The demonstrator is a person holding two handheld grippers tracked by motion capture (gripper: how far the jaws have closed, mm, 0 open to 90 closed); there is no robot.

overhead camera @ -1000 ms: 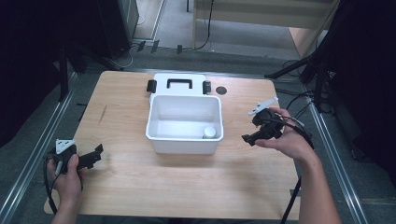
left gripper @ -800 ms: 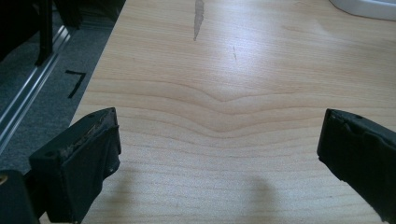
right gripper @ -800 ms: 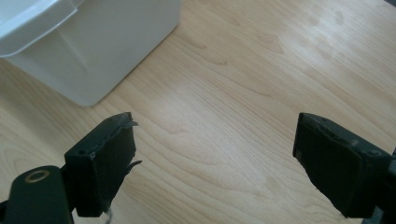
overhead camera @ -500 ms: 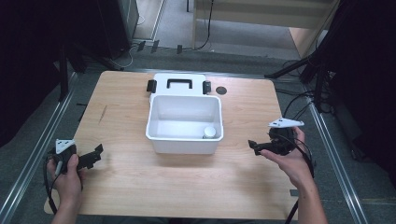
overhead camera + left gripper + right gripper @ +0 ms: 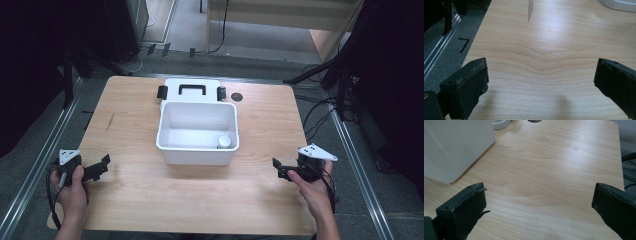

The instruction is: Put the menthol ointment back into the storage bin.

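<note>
A pale wooden tabletop (image 5: 200, 200) with wavy grain and rounded corners carries a white plastic bin (image 5: 197, 131), a smooth, rectangular tub with a rolled rim and slightly tapering walls. Inside the bin, in its near right corner, stands a small white cylindrical container (image 5: 224, 142) with a round top. Touching the bin's far wall lies a flat white lid (image 5: 192, 90) with a black handle in its middle and a black latch at each end. Just right of the lid, a small dark round hole (image 5: 237, 97) is set into the wood. The right tool (image 5: 281, 169), matt black with a grey three-cornered plate on top, hovers low over the wood right of the bin and nearer the person, well apart from it and pointing toward it; its jaws have just been opening, now stand wide, and nothing lies between them. In the right gripper view the bin's smooth white wall rises at the left, beyond the worn black pads. The left tool (image 5: 102, 166) sits well left of the bin, near the tabletop's edge, its jaws likewise spread wide over bare grain.
</note>
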